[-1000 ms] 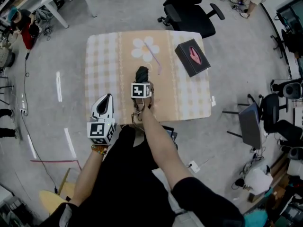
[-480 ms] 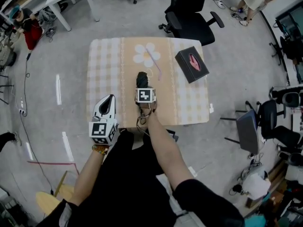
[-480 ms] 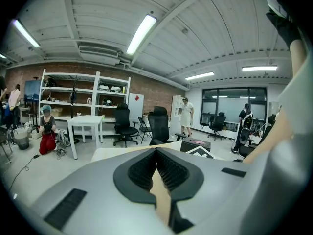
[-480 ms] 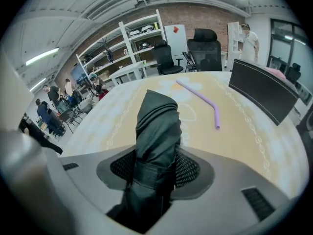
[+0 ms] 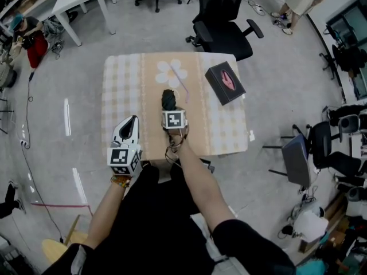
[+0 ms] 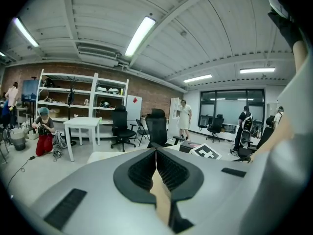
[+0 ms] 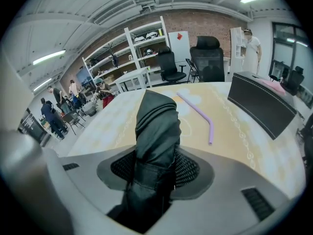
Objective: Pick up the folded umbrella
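Right tool, pointing steeply down, just closed on folded umbrella.

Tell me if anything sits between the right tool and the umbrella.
Nothing visible does. The right tool has just been closing its jaws, which now press on the umbrella itself; the purple straw and black box lie apart on the table.

- The head view looked steeply down from above the person, taking in the whole worktop and the floor around it.
- The left claw view sat close behind the left claw and faced nearly level across the room toward the shelves.
- The right claw view sat close behind the right claw, tilted down along the worktop.
- The head and right claw views shared the umbrella, straw and box.
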Demonstrator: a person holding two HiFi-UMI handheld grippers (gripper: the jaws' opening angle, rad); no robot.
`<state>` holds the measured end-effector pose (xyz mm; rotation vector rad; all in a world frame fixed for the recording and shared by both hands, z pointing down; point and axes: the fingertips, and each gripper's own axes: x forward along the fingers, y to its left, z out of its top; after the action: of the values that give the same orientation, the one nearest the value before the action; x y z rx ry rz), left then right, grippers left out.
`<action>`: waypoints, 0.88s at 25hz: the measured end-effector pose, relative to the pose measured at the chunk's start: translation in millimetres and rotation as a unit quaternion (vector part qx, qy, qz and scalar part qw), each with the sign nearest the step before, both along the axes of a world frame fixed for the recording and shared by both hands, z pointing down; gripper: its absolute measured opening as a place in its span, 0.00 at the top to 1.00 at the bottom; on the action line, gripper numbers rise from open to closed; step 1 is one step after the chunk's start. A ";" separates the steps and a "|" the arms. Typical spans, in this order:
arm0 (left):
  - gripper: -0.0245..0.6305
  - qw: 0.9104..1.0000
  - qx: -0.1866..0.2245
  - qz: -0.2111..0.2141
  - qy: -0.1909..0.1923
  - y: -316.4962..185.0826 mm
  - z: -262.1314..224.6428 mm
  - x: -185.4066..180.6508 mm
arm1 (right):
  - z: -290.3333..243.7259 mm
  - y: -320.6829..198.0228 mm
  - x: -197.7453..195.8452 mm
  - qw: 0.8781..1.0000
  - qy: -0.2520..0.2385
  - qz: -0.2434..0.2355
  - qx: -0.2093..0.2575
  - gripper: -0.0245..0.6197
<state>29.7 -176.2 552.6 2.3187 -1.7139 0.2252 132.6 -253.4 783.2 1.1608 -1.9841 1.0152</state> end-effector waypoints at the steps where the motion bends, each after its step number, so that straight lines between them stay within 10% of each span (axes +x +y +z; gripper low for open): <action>1: 0.94 1.000 0.002 0.002 0.000 -1.3 -1.8 1.8 | -3.4 -2.8 7.9 1.000 0.015 0.005 0.002 0.65; 22: 0.94 0.998 0.053 0.025 -0.003 -41.7 -47.7 20.3 | -203.0 -96.0 -3.1 0.967 -0.073 0.012 0.245 0.66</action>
<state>49.9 -217.9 504.9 2.4408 -1.7121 0.1547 129.5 -349.5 580.2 1.3971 -2.4299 0.6491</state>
